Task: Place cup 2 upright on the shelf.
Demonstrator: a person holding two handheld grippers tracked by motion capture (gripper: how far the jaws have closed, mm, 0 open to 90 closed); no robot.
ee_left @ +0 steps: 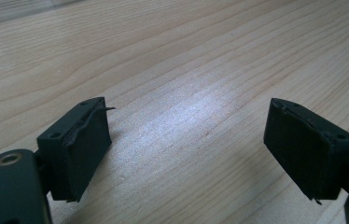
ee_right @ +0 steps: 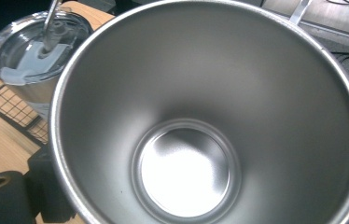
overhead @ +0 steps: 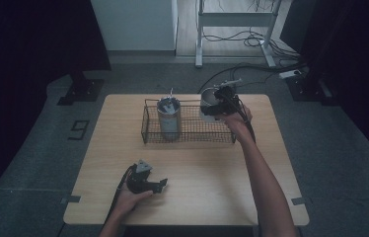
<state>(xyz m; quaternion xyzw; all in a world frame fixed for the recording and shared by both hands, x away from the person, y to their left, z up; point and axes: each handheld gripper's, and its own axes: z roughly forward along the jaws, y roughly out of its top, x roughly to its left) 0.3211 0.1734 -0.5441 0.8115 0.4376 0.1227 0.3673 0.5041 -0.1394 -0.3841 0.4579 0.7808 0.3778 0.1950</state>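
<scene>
Steel cup [ee_right: 210, 116]: brushed metal, satin sheen inside. Lidded cup [ee_right: 32, 51]: metal w/ clear glossy plastic lid. Basket [overhead: 190, 129]: dark wire. Table [ee_left: 186, 70]: pale wood, smooth. Left gripper [ee_left: 186, 149] pads: matt black rubber.

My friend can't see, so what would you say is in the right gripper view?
An empty shiny steel cup, seen close from above. A black finger sits by its outer wall at lower left. At upper left, a lidded tumbler with a straw stands in a wire basket.

My left gripper [overhead: 162, 184] is black with a grey three-cornered plate on top; its square pads [ee_left: 86, 144] have frayed rubber edges and a brass-ringed screw hole at seven o'clock. A black cable trails from my right gripper [overhead: 220, 101]. My forearms are bare.
</scene>
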